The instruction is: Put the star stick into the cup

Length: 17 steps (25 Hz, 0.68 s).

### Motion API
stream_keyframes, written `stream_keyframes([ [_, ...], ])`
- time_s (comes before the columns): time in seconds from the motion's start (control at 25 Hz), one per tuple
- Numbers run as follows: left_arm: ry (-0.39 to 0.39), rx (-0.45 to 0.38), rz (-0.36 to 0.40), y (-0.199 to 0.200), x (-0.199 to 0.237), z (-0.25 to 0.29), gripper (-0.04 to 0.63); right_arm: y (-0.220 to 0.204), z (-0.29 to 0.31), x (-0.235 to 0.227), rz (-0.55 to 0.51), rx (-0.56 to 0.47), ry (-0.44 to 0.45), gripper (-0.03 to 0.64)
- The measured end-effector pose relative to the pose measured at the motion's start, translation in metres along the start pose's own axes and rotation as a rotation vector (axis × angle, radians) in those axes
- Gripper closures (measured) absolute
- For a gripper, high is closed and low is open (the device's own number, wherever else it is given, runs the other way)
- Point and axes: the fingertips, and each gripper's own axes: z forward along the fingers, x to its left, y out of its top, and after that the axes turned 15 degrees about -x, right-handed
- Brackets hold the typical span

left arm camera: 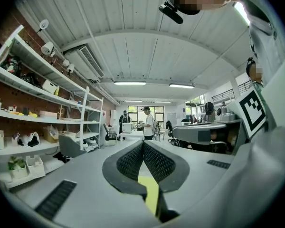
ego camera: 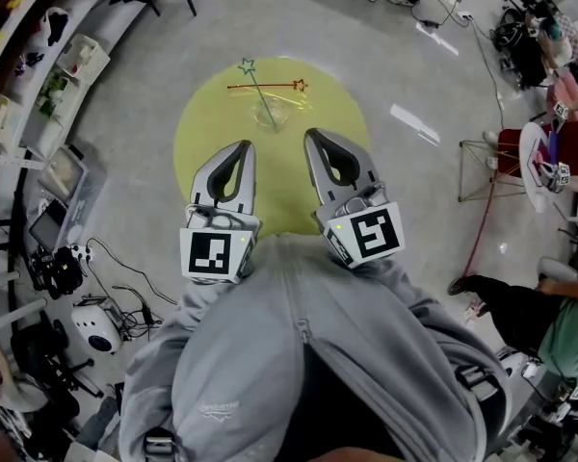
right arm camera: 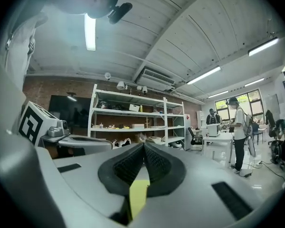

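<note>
Left gripper [ego camera: 241,148] and right gripper [ego camera: 311,135] sit at the near edge of the yellow table [ego camera: 210,135], jaws pressed together on nothing; we judge them parked. The green star stick [ego camera: 253,80] slants into the clear cup [ego camera: 267,115], seemingly inside. The red star stick [ego camera: 281,87] lies flat behind.

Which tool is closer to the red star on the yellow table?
Right. The right tool sits just on the person's side of the red star, almost in line with it. The left tool is farther away, off to the star's left. Neither touches it.
</note>
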Motion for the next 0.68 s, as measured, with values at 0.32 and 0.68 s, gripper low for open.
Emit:
stream_keyframes([
  [0.32, -0.005, 0.028, 0.001, -0.009, 0.0, -0.001, 0.578, -0.008, 0.004, 0.009, 0.016, -0.016, 0.015, 0.584],
  [0.68, -0.024, -0.005, -0.006, -0.013, 0.002, 0.002, 0.578, -0.02, 0.004, 0.005, 0.003, 0.039, 0.026, 0.584],
])
